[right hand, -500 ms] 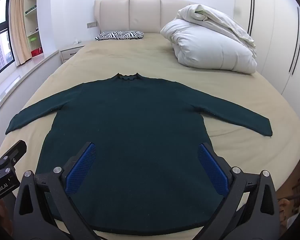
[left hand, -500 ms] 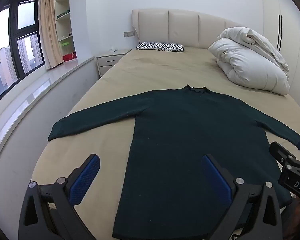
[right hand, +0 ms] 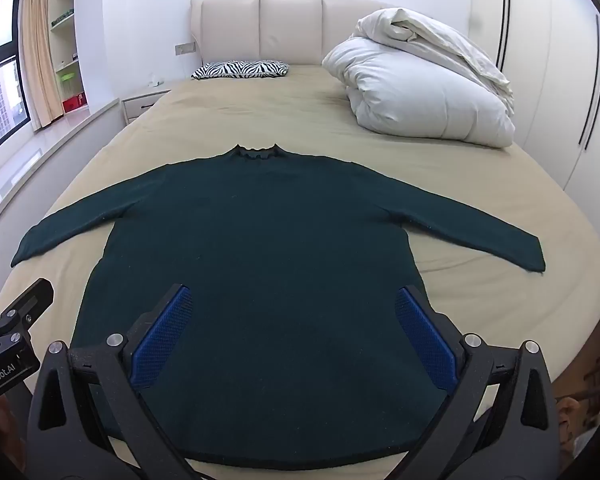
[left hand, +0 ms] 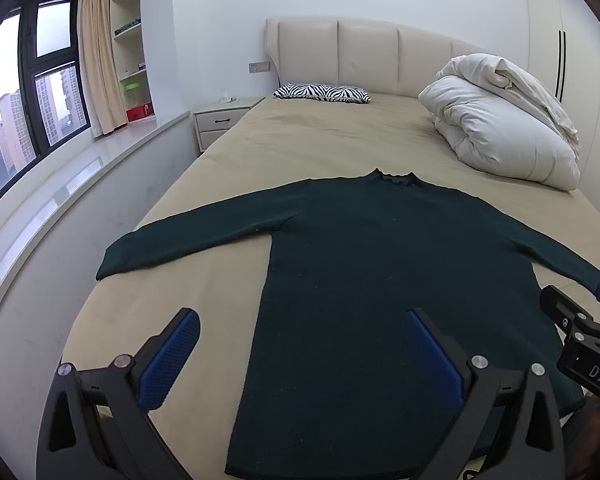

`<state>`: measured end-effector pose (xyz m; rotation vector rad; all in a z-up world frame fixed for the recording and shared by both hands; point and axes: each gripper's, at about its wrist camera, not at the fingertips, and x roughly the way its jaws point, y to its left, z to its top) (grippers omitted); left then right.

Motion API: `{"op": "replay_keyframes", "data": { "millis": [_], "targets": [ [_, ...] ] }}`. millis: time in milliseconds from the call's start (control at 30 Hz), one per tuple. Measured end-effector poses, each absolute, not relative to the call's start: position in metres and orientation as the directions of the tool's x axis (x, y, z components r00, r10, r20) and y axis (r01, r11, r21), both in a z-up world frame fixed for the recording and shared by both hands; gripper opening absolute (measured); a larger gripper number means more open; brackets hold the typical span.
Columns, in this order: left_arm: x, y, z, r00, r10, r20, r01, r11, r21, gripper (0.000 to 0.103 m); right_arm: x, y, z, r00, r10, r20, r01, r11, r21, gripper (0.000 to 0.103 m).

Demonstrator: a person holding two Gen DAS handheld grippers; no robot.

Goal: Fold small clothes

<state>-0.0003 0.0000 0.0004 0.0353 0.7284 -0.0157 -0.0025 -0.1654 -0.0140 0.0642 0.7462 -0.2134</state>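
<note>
Beige bedding covers the bed [left hand: 308, 148] below my left camera, and the dark green sweater [left hand: 380, 280] lies flat on it, front down toward me. Its long axis runs from the hem at the near edge to the collar, which points away toward the headboard [left hand: 364, 56]; both sleeves stretch out sideways. My left gripper [left hand: 300, 356] hangs above the hem's left corner, fingers [left hand: 168, 364] spread wide with nothing between them. My right gripper [left hand: 580, 344] shows at the right edge.

Through the right camera, the same sweater [right hand: 268, 260] sits centred, collar toward the zebra pillow [right hand: 240, 69], with the folded white duvet [right hand: 420, 92] beyond its right sleeve. My right gripper [right hand: 292, 336] hovers over the lower body of the sweater, fingers [right hand: 424, 336] spread wide and empty.

Against half a second ago, nothing differs in either view: the sweater lies the same, and both grippers sit where they were.
</note>
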Motion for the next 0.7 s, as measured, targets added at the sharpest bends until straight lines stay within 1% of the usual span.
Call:
{"op": "replay_keyframes", "data": {
  "millis": [700],
  "targets": [
    [-0.0009, 0.0085, -0.0052, 0.745, -0.002, -0.667, 0.025, 0.999, 0.025, 0.103, -0.0024, -0.1642, -0.0152, 0.713, -0.169, -0.681, 0.215, 0.976, -0.018, 0.103]
  ]
}}
